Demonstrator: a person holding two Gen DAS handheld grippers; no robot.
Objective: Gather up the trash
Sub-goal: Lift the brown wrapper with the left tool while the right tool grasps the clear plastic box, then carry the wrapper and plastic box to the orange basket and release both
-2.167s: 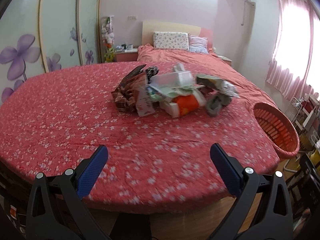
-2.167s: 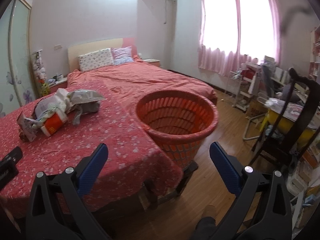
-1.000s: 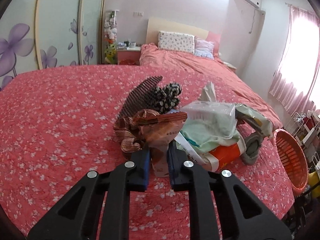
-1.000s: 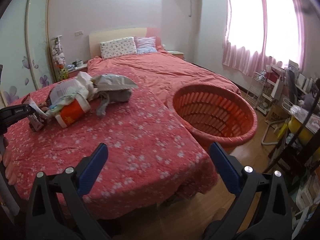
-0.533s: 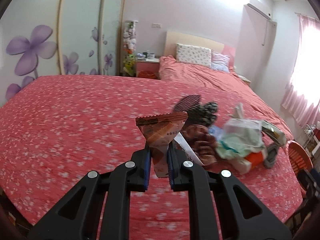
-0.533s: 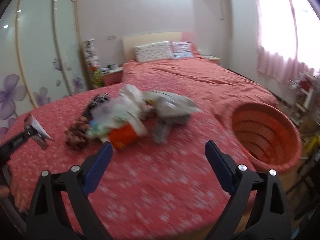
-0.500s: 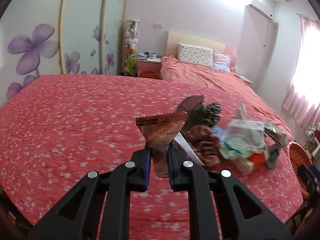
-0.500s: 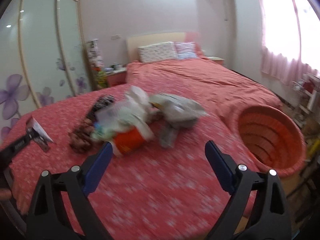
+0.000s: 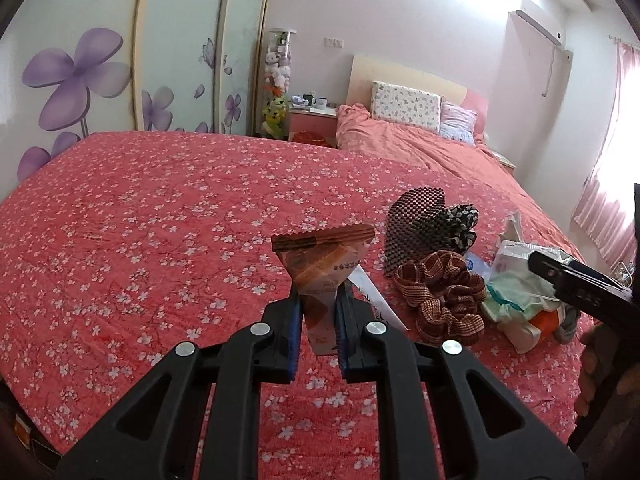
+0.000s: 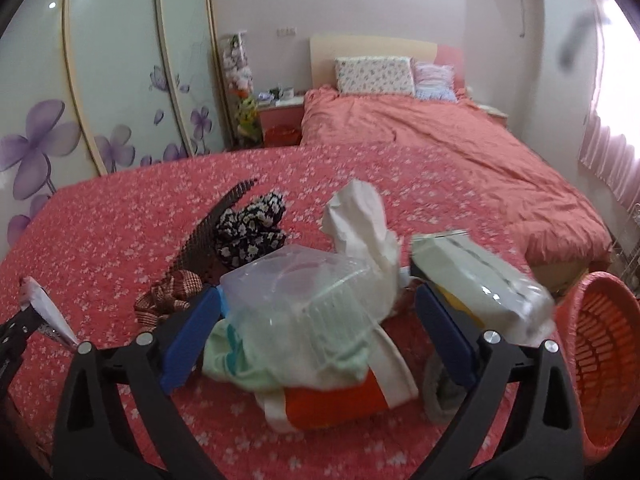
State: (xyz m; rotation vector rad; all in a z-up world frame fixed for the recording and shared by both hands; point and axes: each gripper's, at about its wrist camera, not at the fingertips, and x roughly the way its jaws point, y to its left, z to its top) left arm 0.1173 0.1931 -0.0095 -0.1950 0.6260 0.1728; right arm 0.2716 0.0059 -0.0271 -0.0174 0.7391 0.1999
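My left gripper [image 9: 318, 312] is shut on a brown snack wrapper [image 9: 320, 264] and holds it up above the red floral bedspread [image 9: 140, 240]. In the right wrist view the wrapper [image 10: 44, 312] shows at far left. My right gripper [image 10: 316, 328] is open, its blue pads on either side of the trash pile: a clear plastic container [image 10: 296, 292], white paper [image 10: 360, 216], a pale green cloth [image 10: 240, 360], an orange and white packet [image 10: 340, 400] and a silvery bag [image 10: 480, 276]. The orange basket [image 10: 600, 360] stands at the bed's right edge.
A brown scrunchie [image 9: 444, 292], a dark mesh mat [image 9: 412, 224] and a black floral scrunchie [image 10: 252, 228] lie left of the pile. A second bed [image 10: 440, 152] with pillows, a nightstand [image 10: 280, 120] and flowered wardrobe doors [image 9: 100, 60] stand behind.
My left gripper closed on the snack wrapper and lifted it left, away from the pile. My right gripper swung from the basket toward the pile and now straddles it, still open.
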